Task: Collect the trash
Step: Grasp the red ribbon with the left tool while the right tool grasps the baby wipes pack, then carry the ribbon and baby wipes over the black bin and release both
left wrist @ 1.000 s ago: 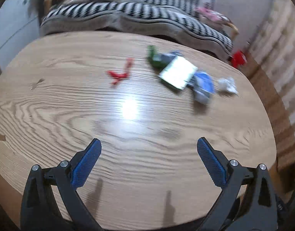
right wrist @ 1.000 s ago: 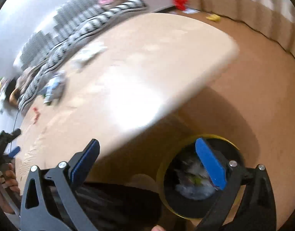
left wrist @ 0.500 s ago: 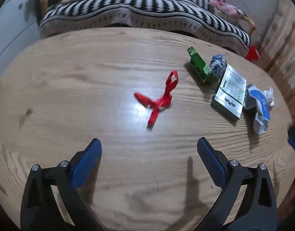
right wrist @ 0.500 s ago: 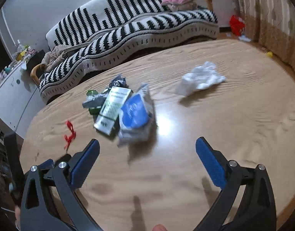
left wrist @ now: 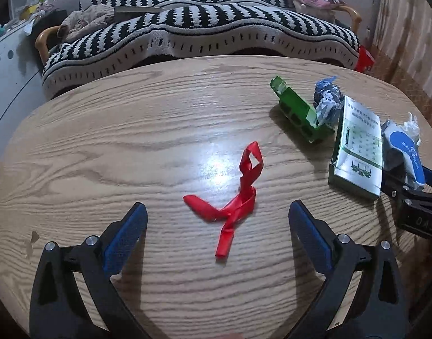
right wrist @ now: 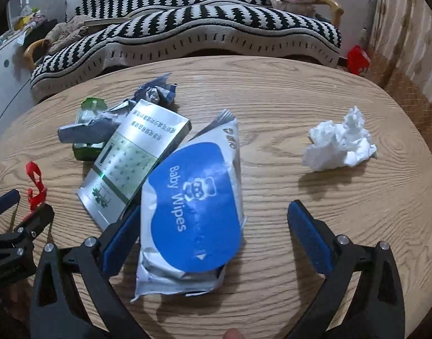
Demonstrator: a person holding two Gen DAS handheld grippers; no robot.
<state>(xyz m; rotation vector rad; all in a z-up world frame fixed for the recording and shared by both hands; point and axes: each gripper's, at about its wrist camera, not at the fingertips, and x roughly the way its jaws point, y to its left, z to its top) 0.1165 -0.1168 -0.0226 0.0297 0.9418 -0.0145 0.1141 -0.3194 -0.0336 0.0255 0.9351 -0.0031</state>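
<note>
Trash lies on an oval wooden table. My left gripper is open, its jaws on either side of a red ribbon lying flat. My right gripper is open around a blue and white baby wipes pack, its left jaw close to the pack's edge. A silver and green box lies left of the pack, and shows in the left wrist view too. A green carton, a crumpled blue-grey wrapper and a white tissue wad lie further off.
A black and white striped sofa stands behind the table. A white cabinet is at the left. A red object sits on the floor at the right, by a patterned curtain.
The right gripper swung from above a yellow-rimmed bin beside the table up to the table and closed in on the wipes pack. The left gripper moved forward to the red ribbon.
</note>
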